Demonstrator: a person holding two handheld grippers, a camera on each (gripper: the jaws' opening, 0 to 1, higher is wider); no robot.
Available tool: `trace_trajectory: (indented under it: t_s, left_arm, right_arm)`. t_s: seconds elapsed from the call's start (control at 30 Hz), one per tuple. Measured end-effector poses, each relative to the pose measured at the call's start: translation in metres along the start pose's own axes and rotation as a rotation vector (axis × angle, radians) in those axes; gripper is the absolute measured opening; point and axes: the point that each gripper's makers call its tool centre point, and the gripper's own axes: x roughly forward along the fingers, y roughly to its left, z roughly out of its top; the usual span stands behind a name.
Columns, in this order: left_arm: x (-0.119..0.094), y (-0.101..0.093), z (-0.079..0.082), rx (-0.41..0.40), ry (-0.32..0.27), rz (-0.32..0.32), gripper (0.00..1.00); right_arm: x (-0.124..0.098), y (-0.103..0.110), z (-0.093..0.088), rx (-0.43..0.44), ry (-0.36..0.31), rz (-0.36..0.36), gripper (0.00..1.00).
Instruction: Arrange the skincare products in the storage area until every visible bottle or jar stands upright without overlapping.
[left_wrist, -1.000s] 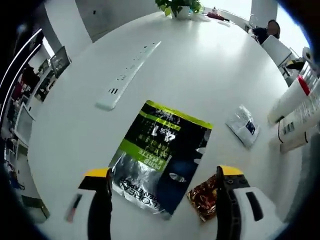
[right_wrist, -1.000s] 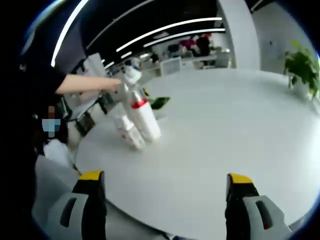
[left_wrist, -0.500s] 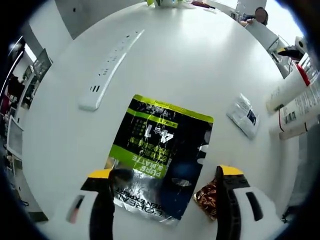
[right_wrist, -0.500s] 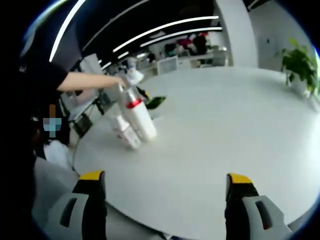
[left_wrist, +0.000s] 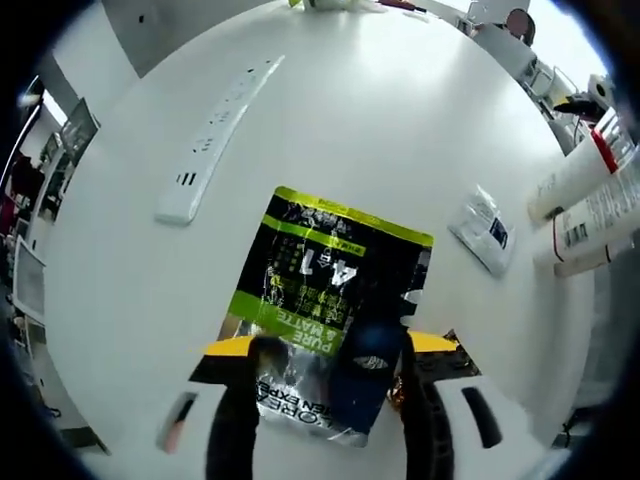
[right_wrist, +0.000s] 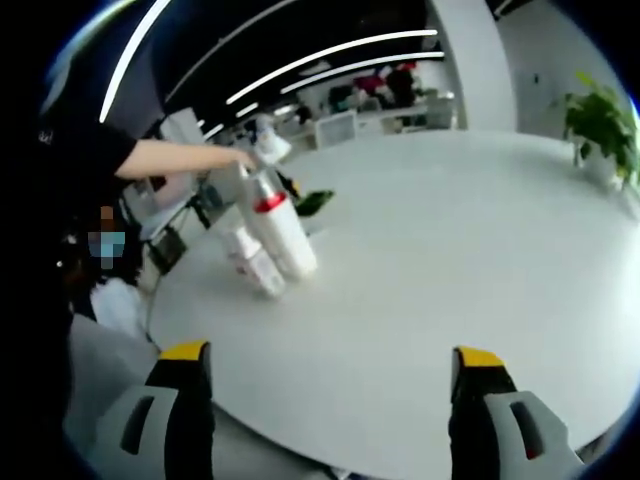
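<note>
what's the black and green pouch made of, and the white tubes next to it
The pouch looks like glossy foil-laminate film: it shows silver patches, crinkles and bright glare. The white tubes look like smooth, semi-matte plastic with printed labels, though that is less certain.

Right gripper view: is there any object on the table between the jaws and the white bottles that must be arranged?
Nothing visible stands in the way. The right gripper is open, and only bare white table lies between it and the white bottles, which a person's hand is touching at the top.
</note>
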Motion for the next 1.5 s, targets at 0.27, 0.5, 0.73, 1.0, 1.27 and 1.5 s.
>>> trace_trajectory:
  t_s: [0.27,0.5,0.73,1.0,1.27,1.5]
  left_arm:
    - [-0.001,-0.010,0.004,-0.018,0.004,-0.003,0.39]
    - [-0.004,-0.021,0.005,-0.089,-0.021,-0.017,0.08]
    - [-0.010,-0.024,0.001,-0.156,-0.023,0.024,0.06]
    - [-0.040,-0.038,0.000,-0.066,-0.024,0.038,0.05]
    - [-0.074,-0.054,-0.011,-0.062,-0.032,0.053,0.05]
    - [-0.092,-0.059,-0.019,-0.043,-0.051,0.070,0.04]
  right_arm:
    - [-0.001,-0.001,-0.001,0.003,0.000,-0.002,0.97]
    - [0.001,-0.001,-0.001,0.008,-0.002,0.001,0.97]
    - [-0.002,-0.001,0.009,-0.004,-0.019,-0.003,0.97]
    - [-0.001,0.008,0.018,-0.015,-0.035,0.014,0.97]
    - [0.005,0.025,0.034,-0.042,-0.064,0.061,0.98]
    - [0.004,0.038,0.038,-0.062,-0.070,0.094,0.99]
